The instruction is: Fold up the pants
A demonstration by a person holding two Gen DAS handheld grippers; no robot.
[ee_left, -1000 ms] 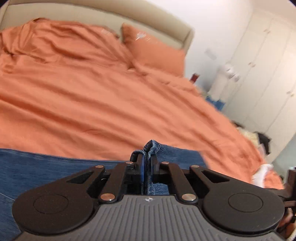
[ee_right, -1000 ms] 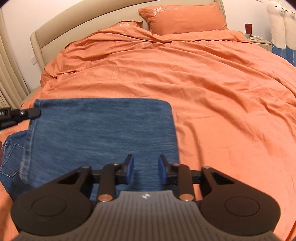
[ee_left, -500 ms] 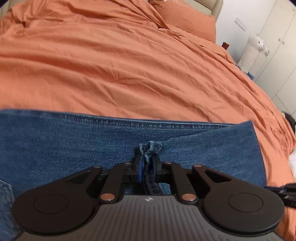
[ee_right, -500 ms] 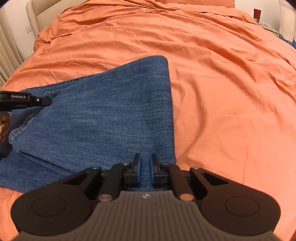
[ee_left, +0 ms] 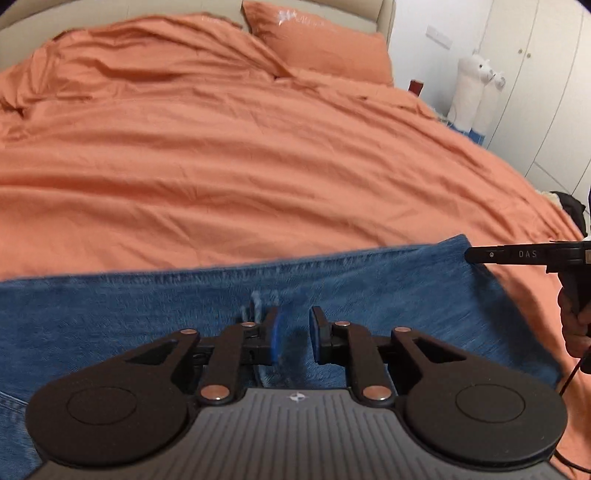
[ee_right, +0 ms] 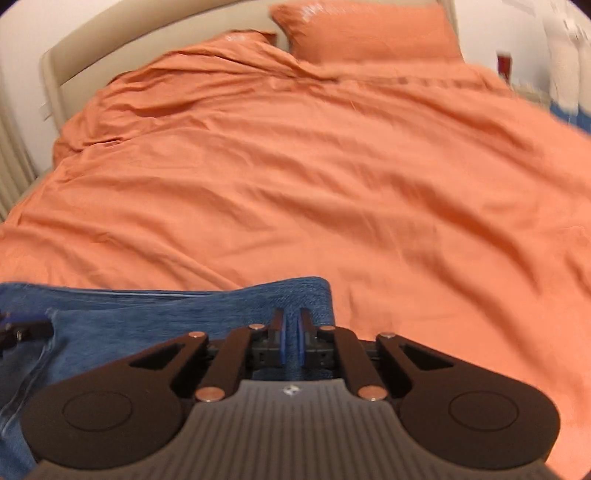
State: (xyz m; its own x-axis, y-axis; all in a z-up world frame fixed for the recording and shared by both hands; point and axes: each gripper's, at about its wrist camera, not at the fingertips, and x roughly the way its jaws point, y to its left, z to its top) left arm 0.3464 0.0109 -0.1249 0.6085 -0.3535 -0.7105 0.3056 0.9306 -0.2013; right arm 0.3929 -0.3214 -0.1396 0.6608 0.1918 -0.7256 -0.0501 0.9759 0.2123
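Observation:
Blue denim pants lie folded across the near part of an orange bed. My left gripper is open just above the denim, with a small bunch of hem lying free beside its left finger. My right gripper is shut on the folded right edge of the pants, and denim shows between its fingers. The right gripper's tip also shows at the pants' right end in the left wrist view. The left gripper's tip shows at the left edge of the right wrist view.
The orange duvet covers the whole bed, with pillows and a beige headboard at the far end. White plush toys and white wardrobe doors stand to the right of the bed.
My left gripper has opened and let go of the bunched hem. My right gripper has closed on the pants' right edge. Both wrist views have tilted up toward the headboard.

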